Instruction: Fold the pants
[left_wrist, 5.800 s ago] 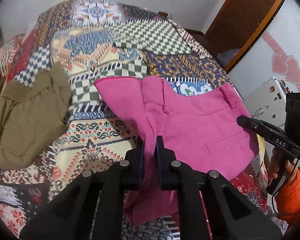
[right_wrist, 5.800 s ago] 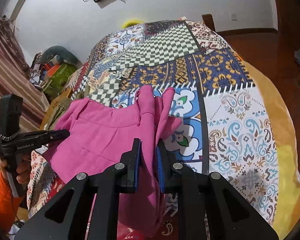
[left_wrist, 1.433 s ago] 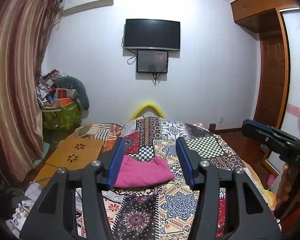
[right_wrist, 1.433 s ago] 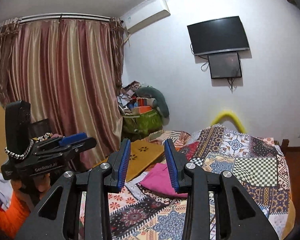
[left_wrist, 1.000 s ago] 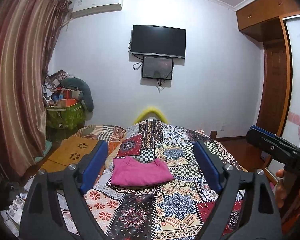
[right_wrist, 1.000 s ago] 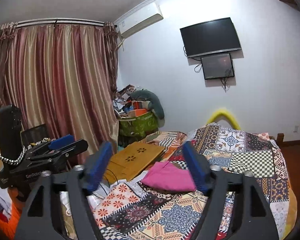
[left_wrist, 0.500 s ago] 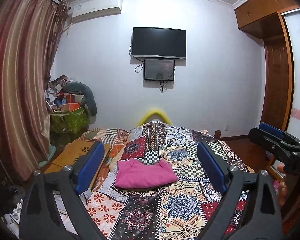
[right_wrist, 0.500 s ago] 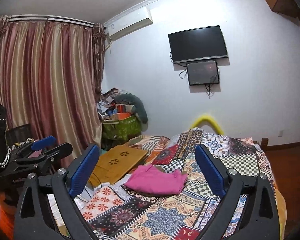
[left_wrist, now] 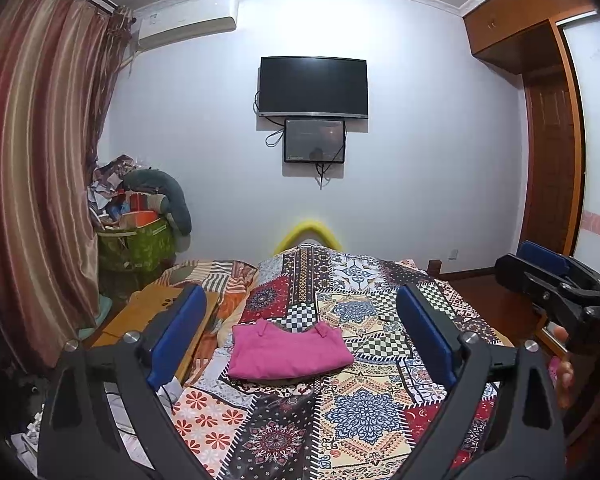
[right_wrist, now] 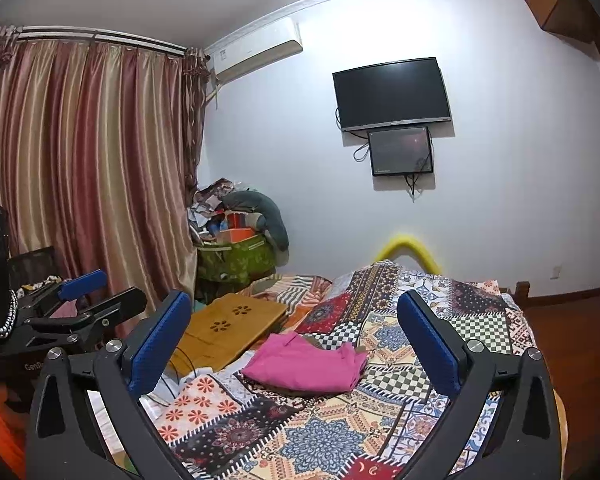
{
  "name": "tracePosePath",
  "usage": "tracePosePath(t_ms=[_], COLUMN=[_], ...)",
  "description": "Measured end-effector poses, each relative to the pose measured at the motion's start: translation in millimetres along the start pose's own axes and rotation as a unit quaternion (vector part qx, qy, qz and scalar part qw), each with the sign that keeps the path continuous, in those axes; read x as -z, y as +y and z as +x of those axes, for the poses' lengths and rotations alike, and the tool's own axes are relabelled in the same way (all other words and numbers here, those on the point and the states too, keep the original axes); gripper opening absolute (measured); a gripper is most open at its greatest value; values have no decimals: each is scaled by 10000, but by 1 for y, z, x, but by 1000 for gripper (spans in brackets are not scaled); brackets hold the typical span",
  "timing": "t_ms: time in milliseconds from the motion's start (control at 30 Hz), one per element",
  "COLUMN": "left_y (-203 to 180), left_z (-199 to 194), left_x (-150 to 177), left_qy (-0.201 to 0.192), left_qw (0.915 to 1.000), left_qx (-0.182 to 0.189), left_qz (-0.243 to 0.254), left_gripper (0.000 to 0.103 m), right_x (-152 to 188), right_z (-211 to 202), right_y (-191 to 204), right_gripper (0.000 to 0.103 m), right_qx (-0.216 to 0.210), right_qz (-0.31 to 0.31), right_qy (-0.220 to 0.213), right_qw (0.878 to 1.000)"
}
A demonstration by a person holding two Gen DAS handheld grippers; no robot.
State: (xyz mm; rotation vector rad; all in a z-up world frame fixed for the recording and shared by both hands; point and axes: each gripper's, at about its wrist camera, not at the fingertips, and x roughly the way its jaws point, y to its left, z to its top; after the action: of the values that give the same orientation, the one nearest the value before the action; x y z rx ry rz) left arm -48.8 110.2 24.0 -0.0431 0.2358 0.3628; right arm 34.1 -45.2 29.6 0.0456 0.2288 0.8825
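- Left of the bed [left_wrist: 380, 420], a striped curtain [left_wrist: 32, 160] hangs beside an overfull green bag [left_wrist: 134, 246], and a wooden lap tray [right_wrist: 228, 330] lies at the bed's left edge.
- The left gripper [left_wrist: 300, 338], held back from the bed's near end, has just been opening its jaws; they stand wide apart with nothing between them.
- The pink pants [left_wrist: 288, 350] lie folded into a flat, compact bundle on the bed's patchwork cover, toward its left side and just right of the lap tray, well clear of both grippers.
- Judged from how they lie, the pants are light, soft cloth that would sag and unfold if lifted by one corner; the thick folded edge, pinched through all layers, looks the safest hold.
- The right gripper [right_wrist: 296, 342], also short of the bed's near end, has likewise just been opening and is spread wide and empty.
- On the wall beyond the bed hangs a dark television [left_wrist: 313, 86].
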Motion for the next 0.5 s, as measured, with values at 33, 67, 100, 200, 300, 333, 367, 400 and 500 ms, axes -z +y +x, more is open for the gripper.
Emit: tracePosePath(t_ms=[33,67,100,200,300,333,367,400,500], left_y=[0,0,0,1,1,1,1,1,0], left_z=[0,0,0,0,1,1,1,1,0], left_x=[0,0,1,2,1,2,2,3,4], left_qy=[3,7,9,8,5,6,9,11,11], left_qw=[10000,10000,10000,10000,10000,10000,10000,10000,10000], left_qx=[-3,-3,-1,4,-9,-7,-2,4,7], left_qz=[-1,0,0,0,11,15,14,18,25], left_gripper=[97,97,97,97,97,97,97,97,97], right_x=[0,0,0,-1,-2,-2,-2,-2,-2], right_z=[0,-1,0,0,0,0,0,0,0], right_y=[0,0,0,1,2,2,2,2,2], right_gripper=[102,102,102,102,103,102,102,103,103], right_qx=[1,1,1,0,0,6,8,0,-8], right_qz=[-2,-4,-5,-27,-40,-38,-38,-37,-34], right_qy=[5,13,22,31,37,38,39,37,28], right_qw=[10000,10000,10000,10000,10000,10000,10000,10000,10000])
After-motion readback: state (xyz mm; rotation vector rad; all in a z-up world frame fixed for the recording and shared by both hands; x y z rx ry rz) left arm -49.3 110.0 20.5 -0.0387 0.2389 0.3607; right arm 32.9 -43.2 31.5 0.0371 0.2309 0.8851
